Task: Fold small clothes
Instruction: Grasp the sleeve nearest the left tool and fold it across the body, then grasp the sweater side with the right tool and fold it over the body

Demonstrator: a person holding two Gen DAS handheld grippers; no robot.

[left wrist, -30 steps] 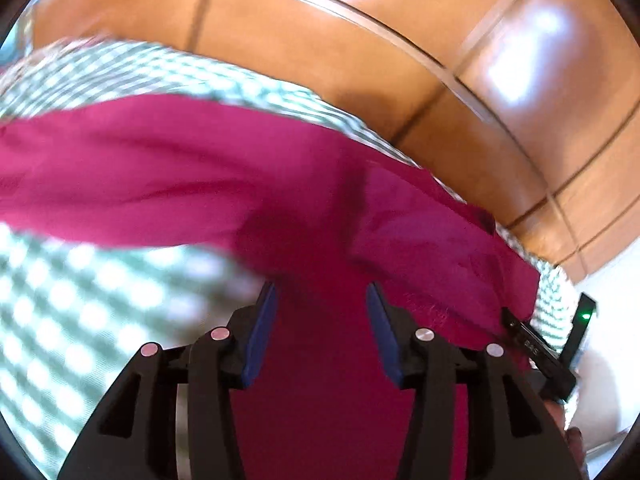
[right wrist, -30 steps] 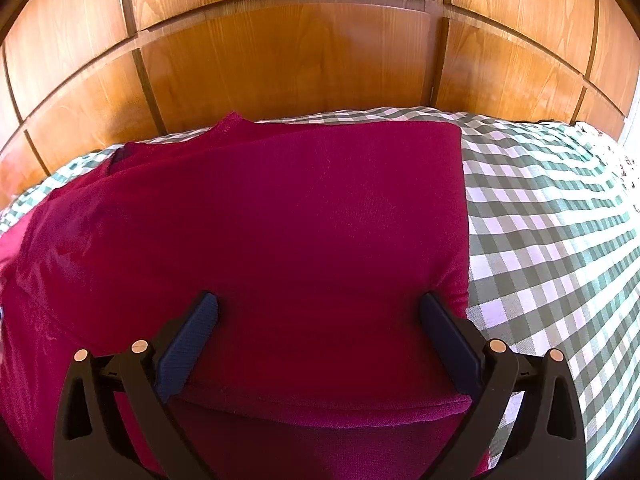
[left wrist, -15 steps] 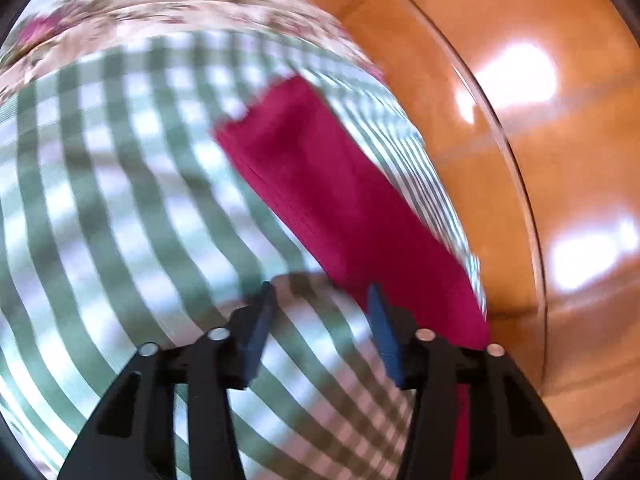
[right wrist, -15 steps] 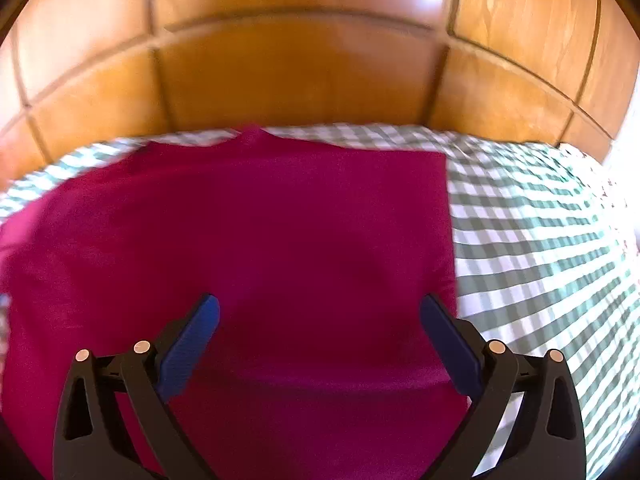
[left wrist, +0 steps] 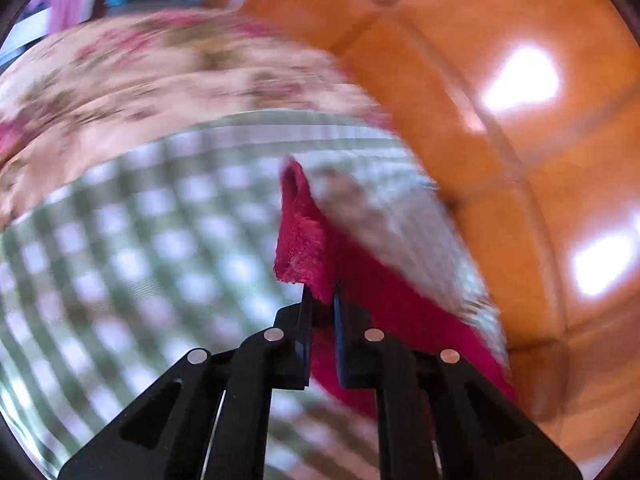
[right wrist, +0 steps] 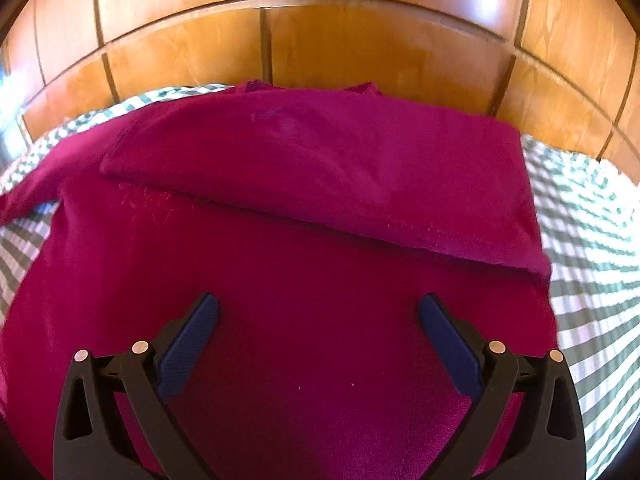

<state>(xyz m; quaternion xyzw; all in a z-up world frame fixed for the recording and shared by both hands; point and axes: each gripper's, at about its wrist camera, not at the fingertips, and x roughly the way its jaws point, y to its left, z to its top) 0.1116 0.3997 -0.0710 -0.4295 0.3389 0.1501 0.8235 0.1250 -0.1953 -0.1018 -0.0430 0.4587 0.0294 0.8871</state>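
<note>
A magenta garment [right wrist: 320, 208] lies spread on a green-and-white checked bedsheet [right wrist: 592, 216], with one layer folded over its far part. My right gripper [right wrist: 319, 316] is open wide and empty, hovering over the garment's near part. In the left wrist view my left gripper [left wrist: 321, 300] is shut on an edge of the magenta garment [left wrist: 300, 240], which stands up above the fingertips and trails off to the right over the checked sheet [left wrist: 140, 260]. That view is blurred by motion.
A wooden panelled headboard [right wrist: 320, 48] runs close behind the garment and also shows at the right of the left wrist view [left wrist: 520, 120]. A floral bedcover [left wrist: 140, 80] lies beyond the checked sheet.
My left gripper was open and has shut on the garment's edge after swinging along it. A fold now lies across the garment's far part under the right gripper, which stays open.
</note>
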